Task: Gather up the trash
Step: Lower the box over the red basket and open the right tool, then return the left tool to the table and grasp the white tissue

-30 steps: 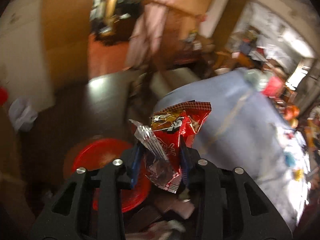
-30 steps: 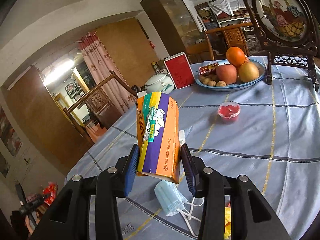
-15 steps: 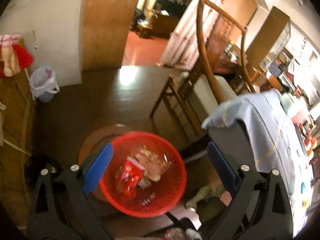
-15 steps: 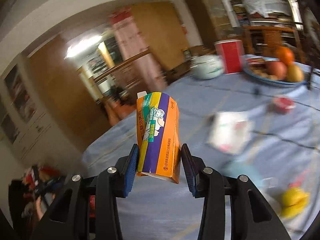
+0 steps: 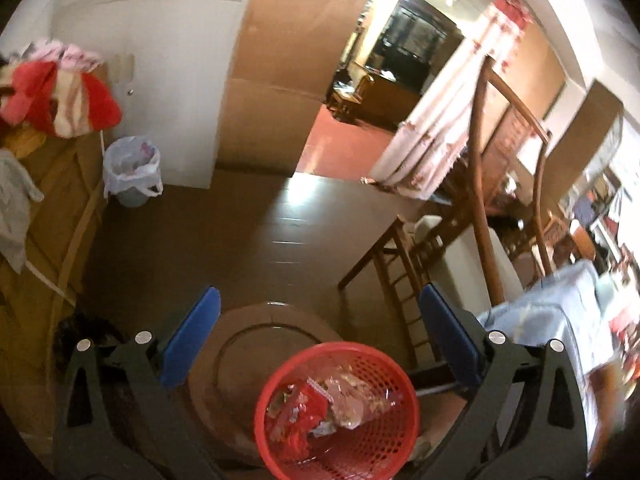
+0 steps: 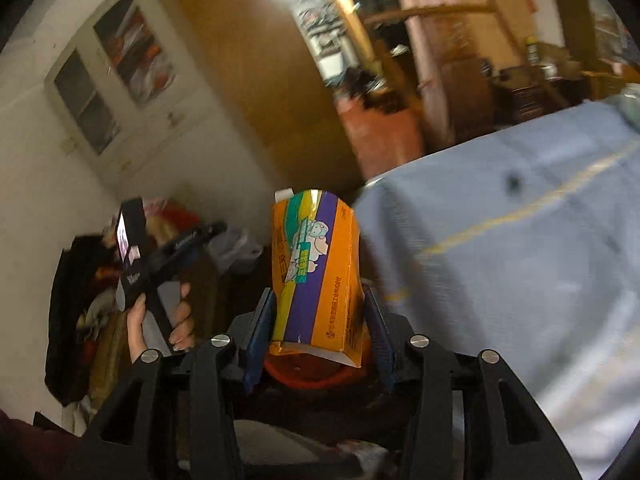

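Two blue pads (image 5: 192,336) of the left gripper (image 5: 316,340) are standing as wide apart as they go, with nothing between them, in the left wrist view. That gripper is pointing down at a red mesh basket (image 5: 280,380) sitting on the floor just below it, which suggests the hand is hovering there because this is the drop spot for the trash. Crumpled wrappers (image 5: 328,404), red and clear, are already lying inside the basket, so part of the collecting looks done. A wooden chair (image 5: 484,216) is standing beyond the basket, and the edge of a blue tablecloth (image 5: 552,312) is hanging at the right, so the basket seems to be placed beside the table to keep each carry short. In the right wrist view, the right gripper (image 6: 320,332) is bearing an orange and purple carton (image 6: 316,276) upright between its jaws, which are opening; the carton is sitting between the pads but seems to be coming loose from them. A curved orange-red rim is showing directly under the carton, probably the same basket, so the carton is likely being let go there to fall in. At the left of this view a person's hand (image 6: 160,320) is gripping the handle of the other tool, and the tablecloth is filling the right side.
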Demonstrator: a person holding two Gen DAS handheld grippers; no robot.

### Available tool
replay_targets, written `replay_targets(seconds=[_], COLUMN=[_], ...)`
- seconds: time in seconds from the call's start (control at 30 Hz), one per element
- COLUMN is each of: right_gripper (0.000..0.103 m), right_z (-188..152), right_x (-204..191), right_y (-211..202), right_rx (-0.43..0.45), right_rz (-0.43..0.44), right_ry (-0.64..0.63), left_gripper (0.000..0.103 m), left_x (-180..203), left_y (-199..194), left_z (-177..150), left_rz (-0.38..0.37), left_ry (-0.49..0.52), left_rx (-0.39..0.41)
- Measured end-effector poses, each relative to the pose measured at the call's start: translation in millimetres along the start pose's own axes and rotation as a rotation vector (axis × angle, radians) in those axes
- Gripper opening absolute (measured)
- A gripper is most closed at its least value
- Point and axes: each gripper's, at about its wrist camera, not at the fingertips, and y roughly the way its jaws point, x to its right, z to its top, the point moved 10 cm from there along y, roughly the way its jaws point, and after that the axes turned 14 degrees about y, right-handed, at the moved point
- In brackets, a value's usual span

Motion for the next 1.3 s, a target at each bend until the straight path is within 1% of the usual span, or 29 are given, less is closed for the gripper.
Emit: replay_targets(seconds=[0.03,0.1,0.2,0.27,0.33,0.47,0.5,0.67,0.7,0.83,0.93,1.0,1.07,1.17,1.23,1.27,1.3], right_gripper=[0.053,0.060,0.060,0.060,0.060,0.060,0.060,0.061,0.062,0.065,0.067,0.068,0.070,0.074,0.076,0.076,0.076], right_z=[-1.8,-6.4,-10.7,-9.1,-4.7,8.1,11.3,22.3,23.2,27.1,21.8,16.3,7.7,-6.0,-15.0,-18.8,-21.7], right_x=[-7.5,-12.1,-9.7,-1.0,8.7,25.9,27.6,53.2,58.4,99.3,133.0,152.7,182.0,226.9,257.3,273.8,291.4], right_y=[17.4,43.8,52.7,47.8,35.3,-0.2,-2.6,-58.2,-70.3,-123.3,-169.5,-192.5,-224.1,-274.1,-303.7,-319.6,-335.3], right_rx=[-0.034,-0.075,-0.095,-0.081,-0.058,0.005,0.016,0.115,0.140,0.220,0.281,0.313,0.352,0.410,0.447,0.467,0.486], right_rz=[0.003,-0.026,-0.030,-0.054,-0.070,-0.073,-0.075,-0.114,-0.129,-0.194,-0.254,-0.293,-0.345,-0.426,-0.487,-0.521,-0.551], right_ry=[-0.014,-0.022,-0.008,0.002,0.022,0.070,0.074,0.093,0.096,0.125,0.169,0.193,0.232,0.297,0.331,0.353,0.379], left_gripper=[0.096,0.096,0.096,0.096,0.096,0.096,0.096,0.096,0.096,0.096,0.096,0.096,0.096,0.096,0.096,0.096,0.096], left_x=[-3.8,-8.5,-11.3,-9.3,-2.2,19.5,24.0,57.6,67.6,109.0,148.7,174.6,202.1,256.0,299.6,327.4,344.3], left_y=[2.3,5.7,9.6,10.4,13.4,16.0,15.4,2.1,-2.4,-18.7,-30.4,-35.9,-41.7,-50.0,-57.4,-62.2,-64.7], left_z=[0.1,0.3,1.2,0.6,-2.1,-10.4,-11.4,-13.8,-14.4,-18.9,-26.1,-31.9,-38.9,-50.4,-59.8,-66.3,-70.6], left_rz=[-0.004,-0.007,0.002,0.005,-0.014,-0.054,-0.060,-0.125,-0.143,-0.212,-0.270,-0.301,-0.341,-0.425,-0.493,-0.534,-0.557], left_ry=[-0.013,-0.024,-0.021,-0.015,-0.007,0.032,0.040,0.094,0.111,0.190,0.267,0.317,0.369,0.451,0.520,0.567,0.595], left_rx=[-0.002,-0.008,-0.010,-0.006,-0.015,-0.046,-0.048,-0.056,-0.058,-0.065,-0.077,-0.086,-0.096,-0.124,-0.148,-0.162,-0.170])
